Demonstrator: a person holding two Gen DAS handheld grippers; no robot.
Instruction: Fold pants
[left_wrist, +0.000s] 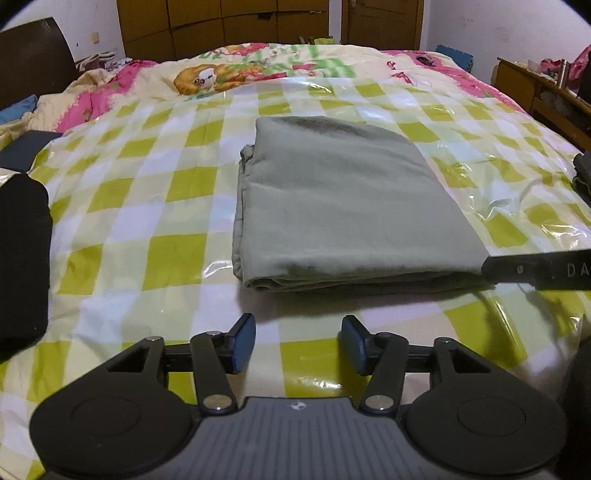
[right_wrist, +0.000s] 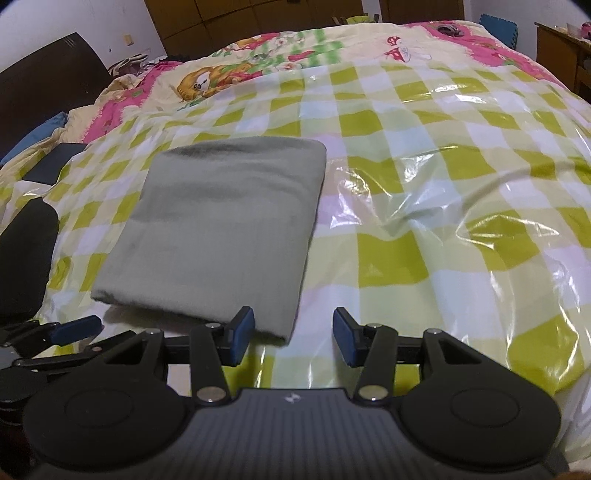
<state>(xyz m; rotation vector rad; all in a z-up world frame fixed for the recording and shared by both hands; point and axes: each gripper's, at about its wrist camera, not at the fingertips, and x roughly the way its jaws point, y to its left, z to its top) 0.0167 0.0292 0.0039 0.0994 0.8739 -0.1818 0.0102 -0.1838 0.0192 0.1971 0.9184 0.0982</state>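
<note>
Both tongs, left (left_wrist: 298, 341) and right (right_wrist: 293, 336), hover level, spread apart, just before folded pants (left_wrist: 343, 206).

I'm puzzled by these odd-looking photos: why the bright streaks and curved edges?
Right wrist view: room light glares off the clear plastic sheet over the green checked bedcover. Left wrist view: the fisheye lens bows the bed's edges; the folded grey-green pants look soft, slightly blurred.

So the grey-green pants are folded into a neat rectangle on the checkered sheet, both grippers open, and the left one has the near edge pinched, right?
Not quite: the left gripper pinches nothing. The left wrist view shows its pads apart, short of the pants. The rest stands: folded pants on the checkered sheet, right gripper open too.
</note>
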